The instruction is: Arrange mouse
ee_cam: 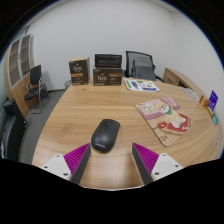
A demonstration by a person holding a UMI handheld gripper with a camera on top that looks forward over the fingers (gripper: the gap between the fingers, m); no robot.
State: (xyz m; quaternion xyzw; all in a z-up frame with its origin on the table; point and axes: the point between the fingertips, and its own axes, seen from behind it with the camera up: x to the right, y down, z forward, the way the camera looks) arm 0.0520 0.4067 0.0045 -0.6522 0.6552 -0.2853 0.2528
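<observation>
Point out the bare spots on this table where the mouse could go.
Bare wood lies left of the mouse, and in a wide band between it and the boxes at the far edge. Right of it is crowded: a board and papers. The hand-held gripper is open, the mouse just ahead.

This looks like an office meeting room. A large wooden table (70, 115) fills the middle of it, with black office chairs drawn up around it: one mesh-backed chair (141, 65) at the far end, another (36, 78) by the left wall. White walls close the room in, and a shelving unit (17, 62) stands against the left one. Brown cardboard boxes (107, 76) sit at the far end of the table, papers and printed sheets (141, 85) lie on its right side, and a black computer mouse (105, 133) rests on the near part.
</observation>
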